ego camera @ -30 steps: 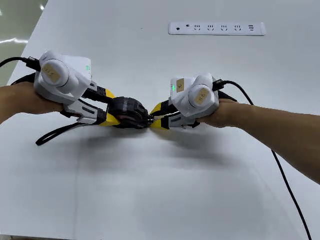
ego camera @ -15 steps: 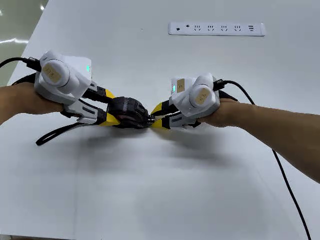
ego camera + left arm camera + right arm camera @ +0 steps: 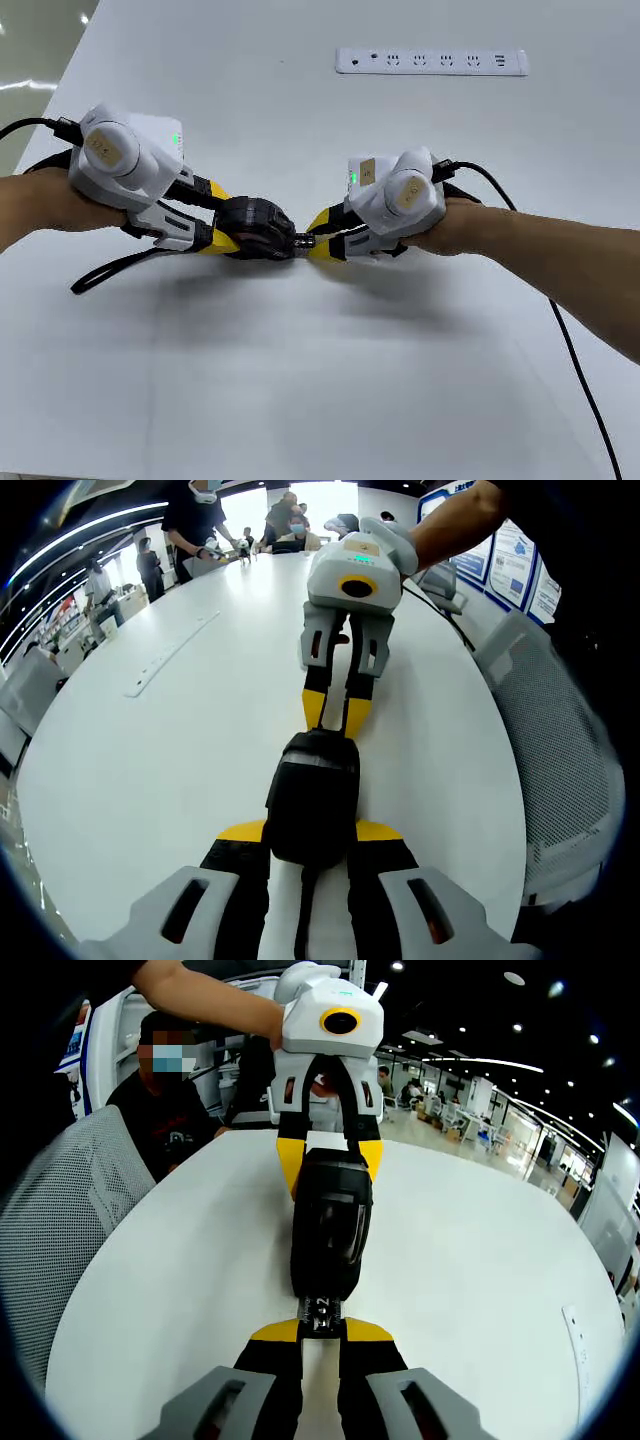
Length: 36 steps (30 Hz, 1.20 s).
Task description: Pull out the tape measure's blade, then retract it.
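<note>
Head view: black tape measure (image 3: 255, 227), clamped between the jaws of the left gripper (image 3: 222, 215), over the white table (image 3: 300, 380). Facing it, the right gripper (image 3: 318, 238) was pinched onto the blade (image 3: 321, 1312), barely drawn out.

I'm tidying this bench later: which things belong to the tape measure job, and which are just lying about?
In the job: tape measure, held in the left claw; blade tip, pinched by the right claw.
Lying about: power strip, on the table beyond them.
</note>
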Each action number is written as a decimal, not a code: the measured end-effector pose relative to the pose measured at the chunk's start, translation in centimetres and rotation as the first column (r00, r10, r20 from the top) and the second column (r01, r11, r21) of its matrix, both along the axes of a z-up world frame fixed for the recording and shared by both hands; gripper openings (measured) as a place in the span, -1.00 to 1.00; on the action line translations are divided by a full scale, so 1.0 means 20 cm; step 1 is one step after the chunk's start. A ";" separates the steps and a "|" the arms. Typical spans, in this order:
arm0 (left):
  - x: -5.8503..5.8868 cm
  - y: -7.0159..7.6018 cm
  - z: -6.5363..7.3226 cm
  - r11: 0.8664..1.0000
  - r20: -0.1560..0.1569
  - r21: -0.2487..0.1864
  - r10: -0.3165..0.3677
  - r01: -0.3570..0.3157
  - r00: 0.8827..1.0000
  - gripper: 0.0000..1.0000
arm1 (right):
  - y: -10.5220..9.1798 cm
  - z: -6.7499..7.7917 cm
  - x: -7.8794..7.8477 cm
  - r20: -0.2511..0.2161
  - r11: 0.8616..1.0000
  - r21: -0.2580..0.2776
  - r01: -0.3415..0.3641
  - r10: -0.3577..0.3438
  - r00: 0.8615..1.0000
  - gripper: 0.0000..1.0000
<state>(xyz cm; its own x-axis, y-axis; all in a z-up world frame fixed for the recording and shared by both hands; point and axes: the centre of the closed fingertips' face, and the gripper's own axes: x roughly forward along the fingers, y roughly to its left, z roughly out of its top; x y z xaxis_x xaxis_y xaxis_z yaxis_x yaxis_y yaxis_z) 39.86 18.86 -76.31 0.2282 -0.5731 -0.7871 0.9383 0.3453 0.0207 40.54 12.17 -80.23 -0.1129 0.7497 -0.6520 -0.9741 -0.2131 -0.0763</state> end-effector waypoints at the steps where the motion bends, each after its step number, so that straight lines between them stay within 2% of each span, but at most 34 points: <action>1: 0.00 0.00 0.00 1.000 0.000 -0.001 0.001 -0.001 1.000 -0.52 | 0.00 0.00 0.00 0.000 1.000 -0.001 0.000 0.000 1.000 -0.83; 17: 0.00 0.00 0.00 1.000 -0.004 -0.003 0.003 -0.003 1.000 -0.52 | -0.07 0.00 0.01 -0.018 1.000 -0.007 0.014 -0.014 1.000 -0.83; 36: 0.00 0.00 0.00 1.000 -0.008 -0.004 0.005 -0.005 1.000 -0.52 | -0.16 0.01 0.01 -0.018 1.000 -0.015 0.024 -0.024 1.000 -0.83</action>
<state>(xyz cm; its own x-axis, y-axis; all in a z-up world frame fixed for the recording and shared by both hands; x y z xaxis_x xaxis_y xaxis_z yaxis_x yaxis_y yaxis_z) 39.89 18.85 -76.21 0.2251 -0.5751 -0.7865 0.9366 0.3501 0.0121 40.83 9.07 -79.97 -0.1066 0.7427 -0.6611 -0.9802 -0.1902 -0.0557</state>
